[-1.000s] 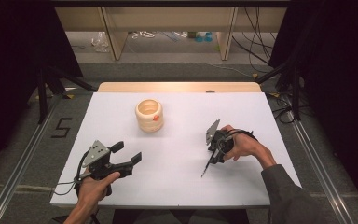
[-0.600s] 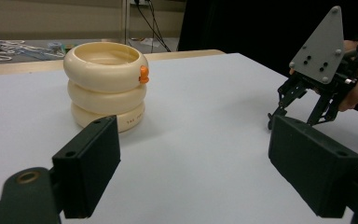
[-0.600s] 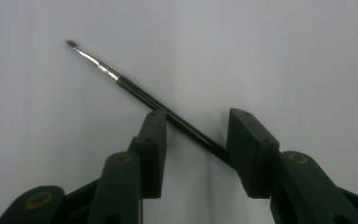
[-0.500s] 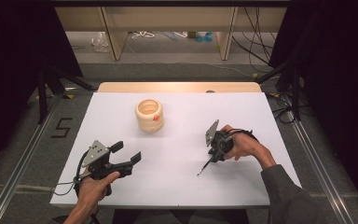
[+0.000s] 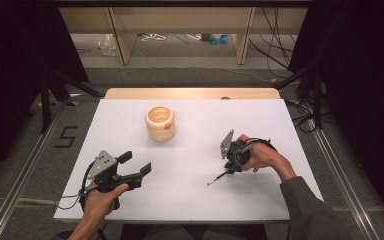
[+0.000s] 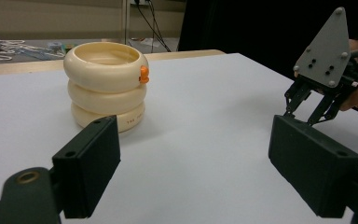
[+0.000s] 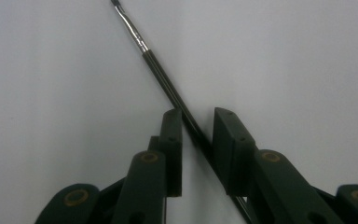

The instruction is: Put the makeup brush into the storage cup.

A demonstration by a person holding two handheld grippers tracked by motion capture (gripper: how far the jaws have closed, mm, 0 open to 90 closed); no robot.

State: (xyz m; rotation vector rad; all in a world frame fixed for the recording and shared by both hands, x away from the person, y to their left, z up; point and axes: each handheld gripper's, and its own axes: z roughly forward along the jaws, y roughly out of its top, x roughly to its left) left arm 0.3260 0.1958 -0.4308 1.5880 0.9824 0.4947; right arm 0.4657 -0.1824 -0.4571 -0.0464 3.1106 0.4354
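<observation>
Brush (image 7: 168, 86): thin, dark handle, metal ferrule, lying on the white table (image 5: 200, 200) toward its right edge, running between your right gripper's (image 7: 198, 121) jaws. Jaws narrowed around the handle; whether they clamp it, you cannot tell. Left gripper (image 6: 196, 154) near the front-left corner, jaws spread wide. Cream ring stack (image 5: 160, 122) stands toward the far edge.

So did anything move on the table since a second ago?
Hardly anything. The right tongs with the thin brush slid a tiny bit toward the person's edge of the table. The brush sits between their tongs; whether it's pinched is unclear. The left tongs stayed open and still, and the stack of cream rings didn't move.
</observation>
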